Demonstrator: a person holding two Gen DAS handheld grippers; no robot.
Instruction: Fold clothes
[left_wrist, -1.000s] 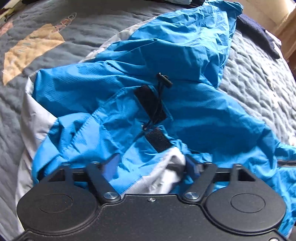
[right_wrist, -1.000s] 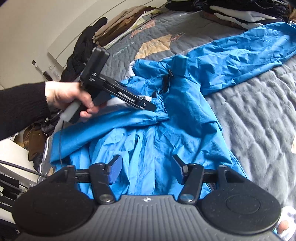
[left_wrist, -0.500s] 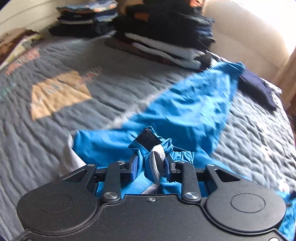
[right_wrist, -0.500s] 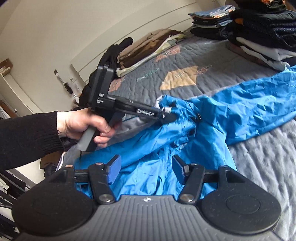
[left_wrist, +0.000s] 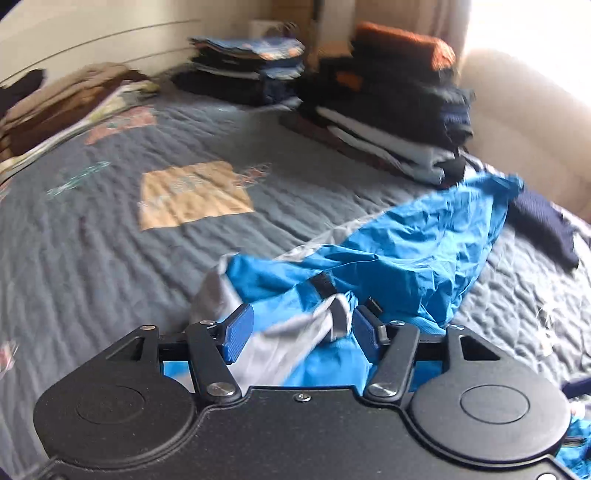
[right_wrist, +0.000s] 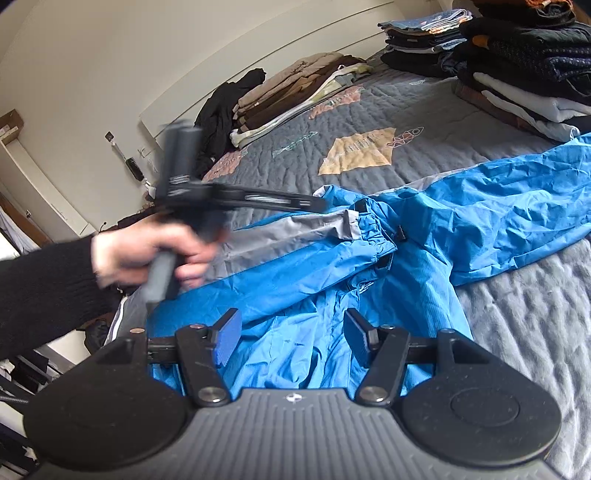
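A blue jacket with grey trim lies spread on the quilted grey bed; one sleeve stretches toward the far right. My left gripper is open, with the jacket's grey-and-blue cuff lying loose between its fingers. It also shows in the right wrist view, blurred, just above the grey trim. My right gripper is open and empty, hovering over the jacket's body at the near edge.
Stacks of folded clothes stand at the back right and back centre; a brown and beige pile lies at the back left. A dark garment lies beside the sleeve end. The bed's quilt has a tan patch.
My left gripper has opened and let go of the cuff it was pinching, and has moved forward over the jacket. My right gripper stayed open, nearly still.
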